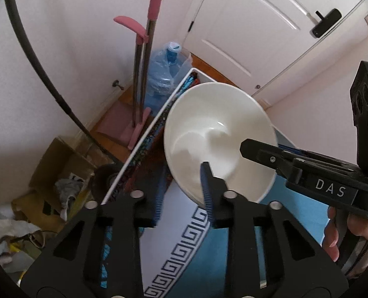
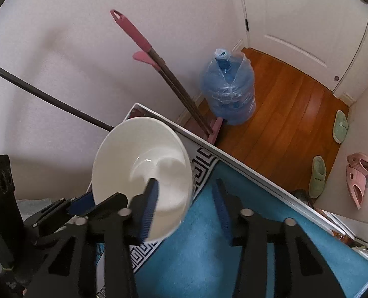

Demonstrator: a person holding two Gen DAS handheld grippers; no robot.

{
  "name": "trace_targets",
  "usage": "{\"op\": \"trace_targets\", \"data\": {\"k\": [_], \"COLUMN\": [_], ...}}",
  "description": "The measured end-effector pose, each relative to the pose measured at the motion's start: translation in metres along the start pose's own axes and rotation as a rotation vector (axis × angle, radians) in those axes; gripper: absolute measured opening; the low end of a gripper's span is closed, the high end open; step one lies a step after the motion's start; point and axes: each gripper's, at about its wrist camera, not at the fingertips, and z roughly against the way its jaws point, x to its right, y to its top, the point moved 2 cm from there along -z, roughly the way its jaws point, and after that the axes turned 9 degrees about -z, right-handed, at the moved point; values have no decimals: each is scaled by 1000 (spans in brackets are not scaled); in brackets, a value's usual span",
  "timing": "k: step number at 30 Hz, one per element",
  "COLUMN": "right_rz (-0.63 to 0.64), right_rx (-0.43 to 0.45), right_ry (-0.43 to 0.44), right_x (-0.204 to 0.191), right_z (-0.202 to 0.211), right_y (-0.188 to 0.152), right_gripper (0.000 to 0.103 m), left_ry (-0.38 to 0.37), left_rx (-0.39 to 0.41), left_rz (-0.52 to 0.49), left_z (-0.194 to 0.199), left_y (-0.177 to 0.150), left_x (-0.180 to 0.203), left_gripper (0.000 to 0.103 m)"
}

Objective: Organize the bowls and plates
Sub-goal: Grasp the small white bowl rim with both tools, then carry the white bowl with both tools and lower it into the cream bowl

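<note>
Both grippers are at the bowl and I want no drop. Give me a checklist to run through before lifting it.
1. Left gripper pinching the white bowl at its rim: ok, one finger inside, one outside.
2. Right gripper clamped: not ok, its outer finger stands clear of the rim.
3. Bowl empty: ok.
4. Bowl resting on the blue cloth: cannot tell.
5. Where it goes next: cannot tell, no other dishes show.
</note>
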Motion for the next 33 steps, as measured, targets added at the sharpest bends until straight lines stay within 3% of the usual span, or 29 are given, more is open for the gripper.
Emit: {"op": "trace_targets", "data": {"k": [2,5,11,17,25,33], "right_rz": [-4,-5,4,16,1,-38], "right_rx": [-4,-5,26,71,180,300], "right_ry": [-3,-8,-21,1,27,-11], "right_x": [1,3,2,-1,-2,28], "right_z": [-4,-11,-8,15,91,191], "right_y": [2,4,-1,-16,-62,-139], "right_gripper": [29,12,12,12,12,12], "left_ry": [-5,10,37,77,82,2], "left_rx": [10,16,34,89,181,245], "left_rz": [3,-10,-50,-91,-162,-259], "left_z": [-2,-2,6,40,113,174], "left_y": [1,1,-1,-10,-44,-97], "left_x": [-3,-1,7,24,75,158], "left_gripper": [20,20,19,18,18,18]}}
